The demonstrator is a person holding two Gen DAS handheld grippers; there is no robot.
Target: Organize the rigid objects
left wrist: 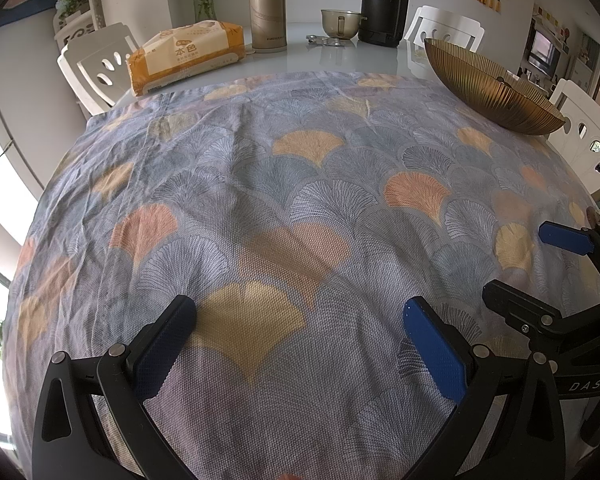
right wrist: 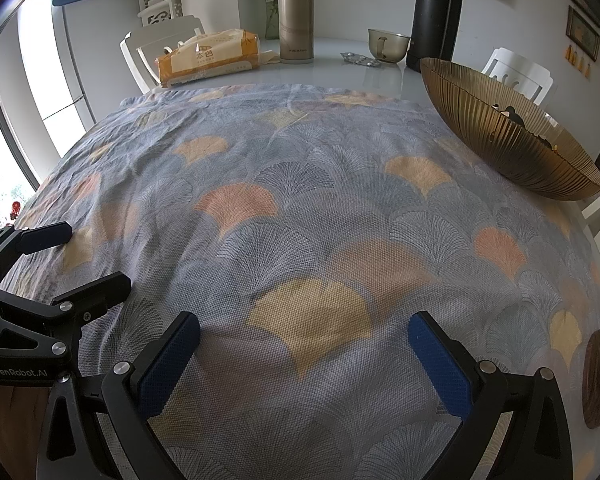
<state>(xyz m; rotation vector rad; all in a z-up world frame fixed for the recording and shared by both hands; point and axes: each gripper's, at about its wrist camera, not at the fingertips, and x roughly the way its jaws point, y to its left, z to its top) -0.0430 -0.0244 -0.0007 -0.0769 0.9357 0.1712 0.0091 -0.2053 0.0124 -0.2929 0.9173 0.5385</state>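
Observation:
My left gripper (left wrist: 300, 312) is open and empty, low over a fan-patterned cloth (left wrist: 284, 184). My right gripper (right wrist: 304, 328) is open and empty too, just to its right; it shows at the right edge of the left wrist view (left wrist: 528, 264), and the left gripper shows at the left edge of the right wrist view (right wrist: 96, 256). A ribbed gold bowl (left wrist: 488, 88) stands on the cloth at the far right, also in the right wrist view (right wrist: 500, 136), with small dark items inside (right wrist: 512, 114).
At the back of the white table (left wrist: 340, 56) stand a tissue pack (left wrist: 188, 54), a gold thermos (left wrist: 266, 8), a glass cup (left wrist: 340, 22), blister packs (left wrist: 326, 41) and a black flask (left wrist: 384, 0). White chairs (left wrist: 96, 68) surround the table. A brown disc (right wrist: 598, 376) lies at the right.

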